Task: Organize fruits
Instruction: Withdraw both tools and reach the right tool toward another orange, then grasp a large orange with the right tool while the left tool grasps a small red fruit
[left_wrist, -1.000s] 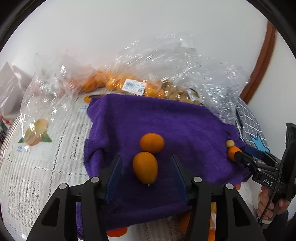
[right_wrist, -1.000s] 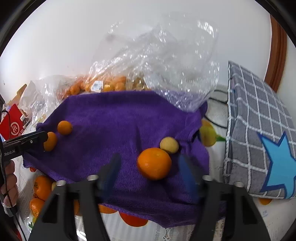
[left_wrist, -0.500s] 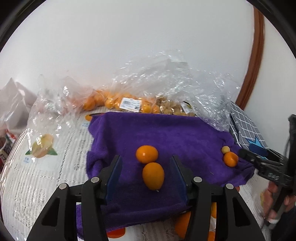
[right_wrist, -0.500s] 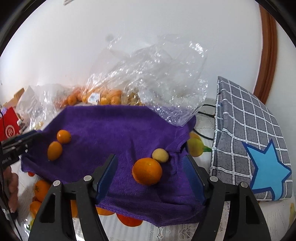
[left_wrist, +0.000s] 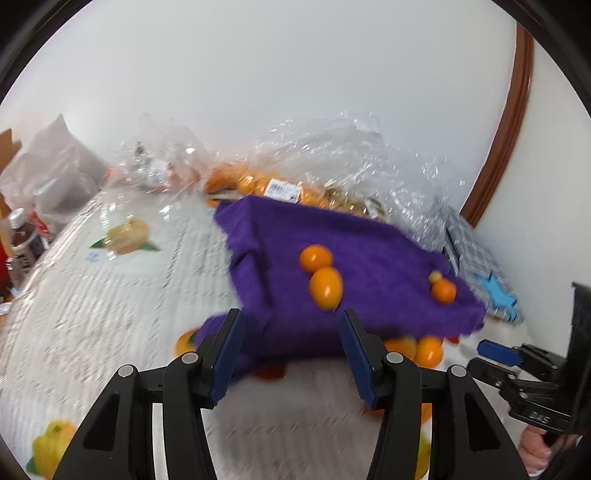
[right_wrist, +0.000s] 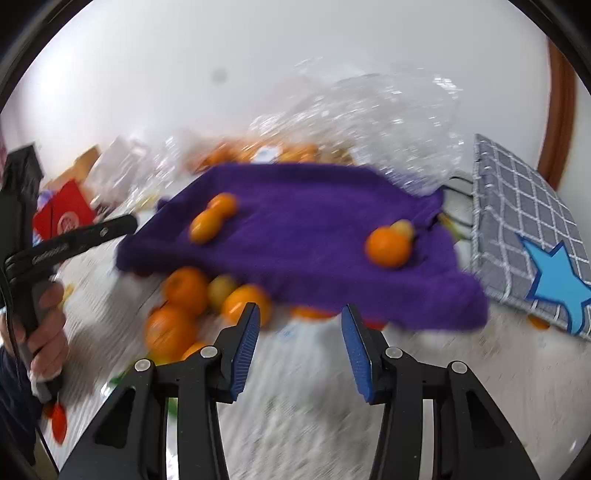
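Both the left gripper (left_wrist: 290, 354) and the right gripper (right_wrist: 300, 350) are spread and empty. The oval kumquat (left_wrist: 325, 288) lies ahead of the left one, slightly right, long axis pointing roughly away. The left is nearer.

On the one purple towel (left_wrist: 354, 266) I count four fruits: two kumquats touching each other (left_wrist: 325, 288) (left_wrist: 315, 257), one mandarin (left_wrist: 443, 290) and one small yellowish fruit (left_wrist: 436, 276) against it. Under the towel's near edge I make out about five more orange fruits (right_wrist: 184, 290), blurred. Behind lie two clear plastic bags (left_wrist: 354, 162) (left_wrist: 159, 162) and one grey checked cushion (right_wrist: 524, 221).
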